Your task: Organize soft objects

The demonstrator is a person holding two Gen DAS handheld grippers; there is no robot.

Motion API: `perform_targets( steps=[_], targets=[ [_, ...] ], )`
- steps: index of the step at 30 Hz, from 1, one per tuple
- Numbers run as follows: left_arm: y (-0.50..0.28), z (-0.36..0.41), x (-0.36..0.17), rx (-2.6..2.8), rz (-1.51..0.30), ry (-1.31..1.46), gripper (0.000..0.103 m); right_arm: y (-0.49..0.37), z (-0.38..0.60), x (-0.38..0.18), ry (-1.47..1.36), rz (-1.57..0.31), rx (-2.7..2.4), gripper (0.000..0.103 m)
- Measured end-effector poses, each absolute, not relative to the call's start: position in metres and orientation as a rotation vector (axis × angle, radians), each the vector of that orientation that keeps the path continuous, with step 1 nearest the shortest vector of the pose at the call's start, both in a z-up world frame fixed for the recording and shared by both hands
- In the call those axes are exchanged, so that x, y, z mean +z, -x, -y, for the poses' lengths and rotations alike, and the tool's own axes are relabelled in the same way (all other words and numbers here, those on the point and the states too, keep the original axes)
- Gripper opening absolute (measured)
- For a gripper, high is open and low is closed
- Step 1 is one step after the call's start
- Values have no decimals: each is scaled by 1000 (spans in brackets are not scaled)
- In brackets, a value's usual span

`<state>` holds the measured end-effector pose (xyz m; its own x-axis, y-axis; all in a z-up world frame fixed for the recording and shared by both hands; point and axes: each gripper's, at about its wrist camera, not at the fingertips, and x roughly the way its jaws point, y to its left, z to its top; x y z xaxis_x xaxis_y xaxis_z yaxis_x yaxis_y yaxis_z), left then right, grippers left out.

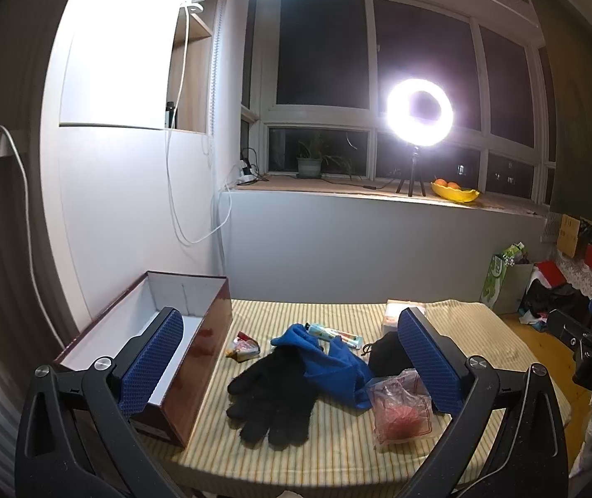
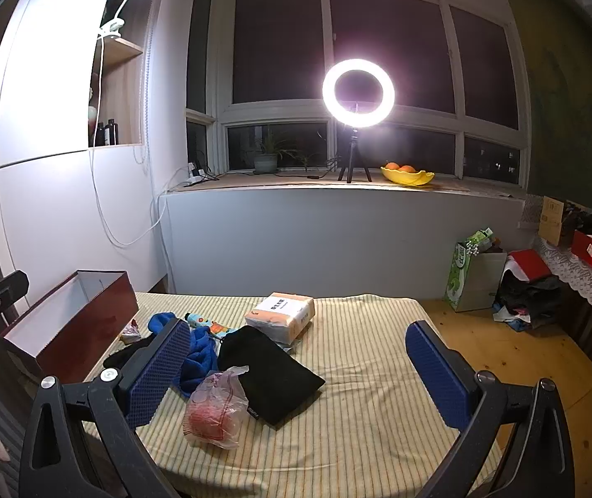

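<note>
Both claws hang spread wide over the near edge of the table (image 2: 358, 373), gripping nothing, so the sorting looks barely begun. Lowest in the left wrist view, the left claw (image 1: 291, 357) frames the black glove (image 1: 273, 394) lying flat with its fingers toward the camera. I'd judge that the first pick: come down over the palm, pinch a good fold of cloth rather than a fingertip, and lift clear before swinging left to the open red-brown box (image 1: 196, 357) in the lower left of the frame.

The blue cloth (image 1: 329, 363) overlaps the glove's cuff, so it may drag along. Just beside it, lower right, sits a thin plastic bag (image 1: 401, 408) with something red inside.

In the right wrist view the right claw (image 2: 300, 367) hovers nearer the black pouch (image 2: 271, 373) at frame centre. Behind it are a tissue pack (image 2: 281, 311) and a small printed tube (image 2: 206, 323).
</note>
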<state>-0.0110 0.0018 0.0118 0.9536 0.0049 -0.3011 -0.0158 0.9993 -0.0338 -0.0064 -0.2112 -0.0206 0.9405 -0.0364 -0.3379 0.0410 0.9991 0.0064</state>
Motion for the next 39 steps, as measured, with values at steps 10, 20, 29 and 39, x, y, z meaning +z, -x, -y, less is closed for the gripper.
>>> perform_targets(
  steps=[10,20,29,39],
  targets=[
    [11,-3,10,12,-306,38,103,5,210,-22,-13,-351,-35,103],
    [11,-3,9,14,-303,37,103,4,211,-25,-16,-353,-32,102],
    [9,-4,8,13,-304,35,103,4,210,-25,-16,-354,-30,103],
    [10,0,5,10,-310,30,103,2,210,-30,-23,-366,-26,102]
  ],
)
